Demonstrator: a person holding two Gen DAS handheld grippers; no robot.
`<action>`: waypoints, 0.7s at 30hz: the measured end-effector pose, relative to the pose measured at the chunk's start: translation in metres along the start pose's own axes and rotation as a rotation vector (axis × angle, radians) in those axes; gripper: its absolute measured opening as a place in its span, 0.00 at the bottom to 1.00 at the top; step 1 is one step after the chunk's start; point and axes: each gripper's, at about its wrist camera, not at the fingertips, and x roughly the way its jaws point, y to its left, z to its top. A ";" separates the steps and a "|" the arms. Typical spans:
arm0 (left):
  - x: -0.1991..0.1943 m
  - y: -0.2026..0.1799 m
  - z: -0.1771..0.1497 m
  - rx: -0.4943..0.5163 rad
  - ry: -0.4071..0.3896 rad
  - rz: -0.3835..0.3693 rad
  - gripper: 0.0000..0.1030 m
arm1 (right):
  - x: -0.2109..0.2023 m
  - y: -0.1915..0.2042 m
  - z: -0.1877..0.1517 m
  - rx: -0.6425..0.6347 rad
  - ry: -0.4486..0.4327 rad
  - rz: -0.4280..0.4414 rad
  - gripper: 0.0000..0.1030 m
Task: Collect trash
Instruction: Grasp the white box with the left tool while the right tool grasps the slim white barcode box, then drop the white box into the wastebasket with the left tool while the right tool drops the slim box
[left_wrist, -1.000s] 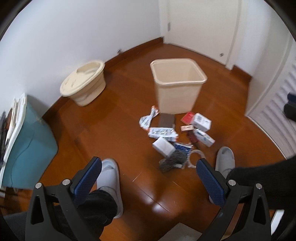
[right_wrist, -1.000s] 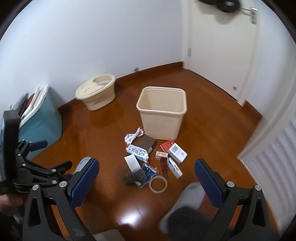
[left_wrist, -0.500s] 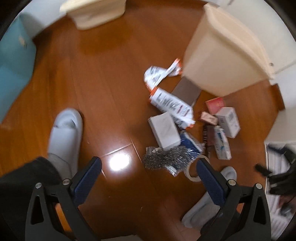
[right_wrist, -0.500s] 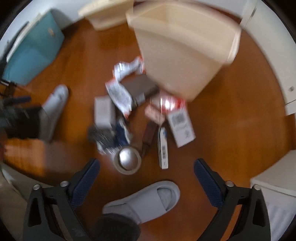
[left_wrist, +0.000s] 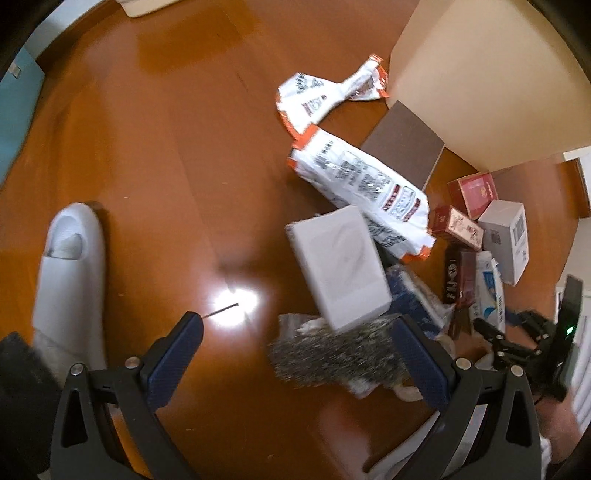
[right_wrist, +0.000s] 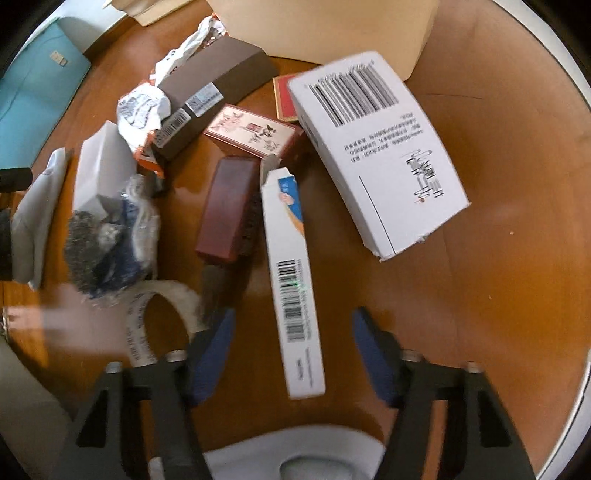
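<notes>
Trash lies in a heap on the wooden floor beside a beige bin. My left gripper is open just above a grey mesh scrub wad, next to a white box and white-and-orange wrappers. My right gripper is open, its jaws either side of the near end of a long white-and-blue carton. A big white barcode box, a maroon box, a brown box and a tape roll lie around it.
My slippered feet stand at the heap: one at the left, one below the right gripper. A teal container stands at far left. A cream lidded tub sits by the wall. The right gripper shows at the left wrist view's right edge.
Both grippers have dropped from an overview of the room down to the heap. The right one has come over the long carton; the left has neared the mesh wad.
</notes>
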 end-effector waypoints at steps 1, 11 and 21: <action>0.004 -0.004 0.004 -0.012 0.002 -0.013 1.00 | 0.002 0.001 -0.001 -0.009 0.005 0.007 0.28; 0.055 -0.003 0.031 -0.290 0.056 -0.055 0.99 | -0.049 -0.004 -0.033 0.123 -0.195 0.098 0.17; 0.080 -0.009 0.044 -0.315 0.102 -0.085 0.51 | -0.139 0.007 -0.041 0.097 -0.371 0.088 0.17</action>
